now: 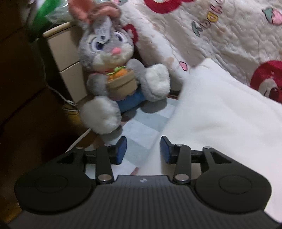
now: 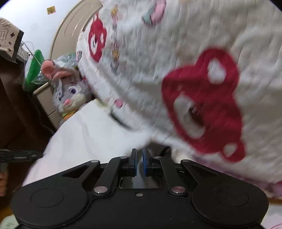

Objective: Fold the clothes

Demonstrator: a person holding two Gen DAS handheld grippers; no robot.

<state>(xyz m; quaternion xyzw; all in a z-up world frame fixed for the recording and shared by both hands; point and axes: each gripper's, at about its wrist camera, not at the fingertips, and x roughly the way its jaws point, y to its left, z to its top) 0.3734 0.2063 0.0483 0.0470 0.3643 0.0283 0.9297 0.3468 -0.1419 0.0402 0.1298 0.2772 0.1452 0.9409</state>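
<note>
Blurring quilt (image 2: 193, 44), white garment (image 2: 91, 133) cut off

White garment (image 1: 220, 112); cream blanket (image 1: 229, 35) with red bear faces; grey plush rabbit (image 1: 112, 70), pink ears, blue trousers; pale blue checked sheet (image 1: 149, 123); blue gripper pads (image 1: 121, 149)

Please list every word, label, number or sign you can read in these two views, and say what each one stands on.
No text can be read with certainty.
Colourful stitched letters on the white quilt: tilted and blurred, not legible.
Paper tag on the plush rabbit: print too small to read.
Small emblem on the left gripper body: a logo mark, no letters.
Yellow sticker on the wall: too small to read.
</note>
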